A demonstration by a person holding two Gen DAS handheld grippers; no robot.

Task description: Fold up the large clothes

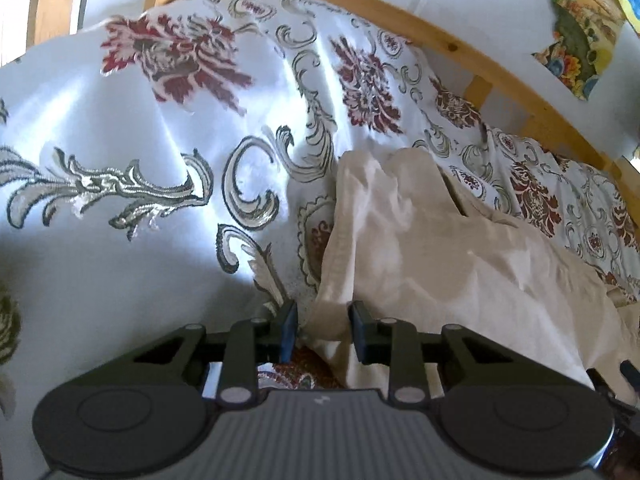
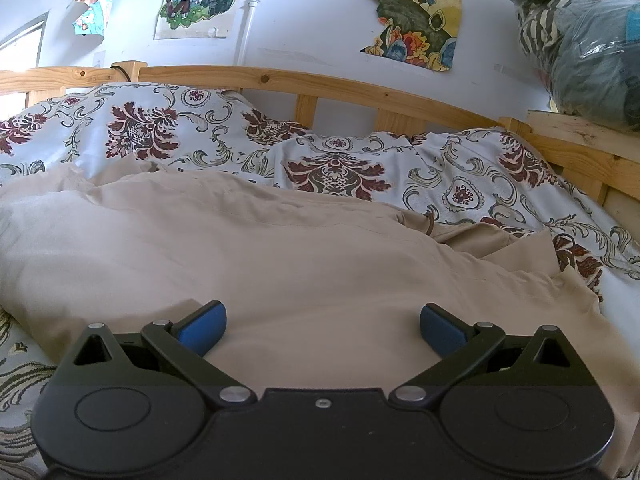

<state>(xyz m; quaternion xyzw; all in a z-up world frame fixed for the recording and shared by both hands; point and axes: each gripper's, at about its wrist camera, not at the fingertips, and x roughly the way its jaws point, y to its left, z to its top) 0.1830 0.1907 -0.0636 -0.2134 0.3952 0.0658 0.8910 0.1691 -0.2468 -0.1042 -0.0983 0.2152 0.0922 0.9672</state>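
A large beige garment [image 2: 280,248] lies spread on a bed with a floral cover [image 2: 140,128]. In the left wrist view the same garment [image 1: 420,240] is bunched and runs up and right from my left gripper [image 1: 324,332], whose jaws are narrowed around a fold of its edge. In the right wrist view my right gripper [image 2: 322,328] is wide open, its blue pads [image 2: 202,330] just above the flat beige cloth, holding nothing.
A wooden bed rail [image 2: 320,84] runs along the back, with a white wall and posters [image 2: 416,12] behind. Bagged bundles [image 2: 584,40] sit on a wooden ledge at the upper right. The floral cover [image 1: 120,160] fills the left of the left wrist view.
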